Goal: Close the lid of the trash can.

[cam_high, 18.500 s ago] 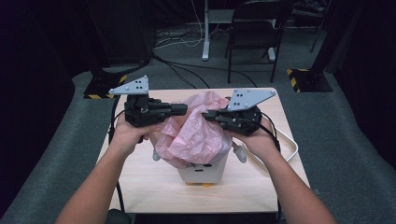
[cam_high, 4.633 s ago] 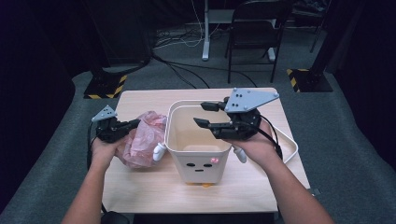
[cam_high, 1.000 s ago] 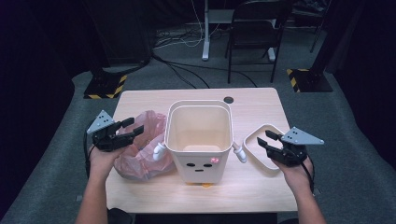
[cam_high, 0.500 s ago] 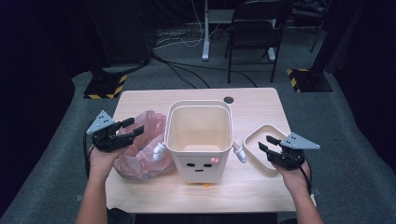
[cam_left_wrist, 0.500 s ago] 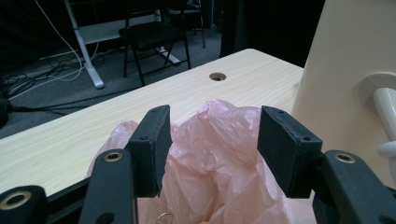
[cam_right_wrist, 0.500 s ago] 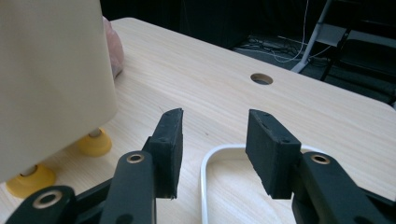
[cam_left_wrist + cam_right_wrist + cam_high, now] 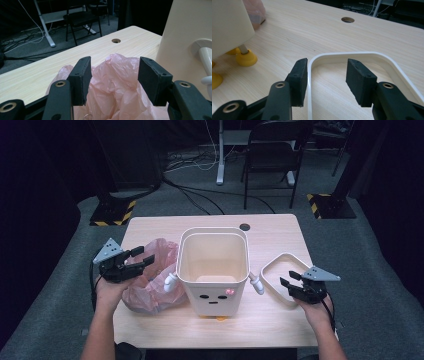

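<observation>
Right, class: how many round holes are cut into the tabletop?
1. The round hole sits near the table's far edge, behind the cream bin; the bin or pink bag may hide others.

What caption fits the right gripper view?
Open right gripper straddles the white ring's edge beside the cream bin.

The bin [image 7: 214,270] is cream, with a black dot-eyed face, a pink cheek spot, white arms and yellow feet; the bag [image 7: 150,280] is pale translucent pink; the ring [image 7: 285,275] is white; the table [image 7: 270,235] is light wood grain with a dark round hole; both grippers, left [image 7: 141,258] and right [image 7: 288,279], are black with grey plates; the floor is grey carpet with yellow-black striped markers.
</observation>
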Demonstrator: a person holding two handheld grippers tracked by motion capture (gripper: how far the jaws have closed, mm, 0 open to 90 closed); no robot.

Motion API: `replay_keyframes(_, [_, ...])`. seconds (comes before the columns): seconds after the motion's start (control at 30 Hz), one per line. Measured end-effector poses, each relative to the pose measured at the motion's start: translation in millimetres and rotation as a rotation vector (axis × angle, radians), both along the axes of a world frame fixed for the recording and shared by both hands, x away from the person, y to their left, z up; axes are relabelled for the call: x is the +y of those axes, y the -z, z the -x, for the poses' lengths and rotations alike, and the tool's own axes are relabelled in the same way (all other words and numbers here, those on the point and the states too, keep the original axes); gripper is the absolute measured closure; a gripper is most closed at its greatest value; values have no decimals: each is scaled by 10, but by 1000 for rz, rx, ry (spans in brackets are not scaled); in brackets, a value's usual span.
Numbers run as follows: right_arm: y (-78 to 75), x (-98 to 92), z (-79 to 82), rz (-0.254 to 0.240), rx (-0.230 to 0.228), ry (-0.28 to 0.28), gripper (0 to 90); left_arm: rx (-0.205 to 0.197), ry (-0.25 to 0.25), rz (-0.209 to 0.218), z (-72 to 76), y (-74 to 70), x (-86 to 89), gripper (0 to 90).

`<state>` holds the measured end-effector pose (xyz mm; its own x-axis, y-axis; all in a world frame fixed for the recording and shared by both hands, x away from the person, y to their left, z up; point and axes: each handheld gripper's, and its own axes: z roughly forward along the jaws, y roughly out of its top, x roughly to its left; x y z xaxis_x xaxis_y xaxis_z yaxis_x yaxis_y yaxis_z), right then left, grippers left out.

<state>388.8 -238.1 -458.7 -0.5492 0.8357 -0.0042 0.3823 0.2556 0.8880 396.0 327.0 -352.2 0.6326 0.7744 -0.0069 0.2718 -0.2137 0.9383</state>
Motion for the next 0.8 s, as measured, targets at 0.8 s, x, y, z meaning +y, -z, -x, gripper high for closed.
replay_keyframes(0.8, [322, 131, -110, 41, 148, -106, 599, -12, 14, -2, 6, -9, -58, 434])
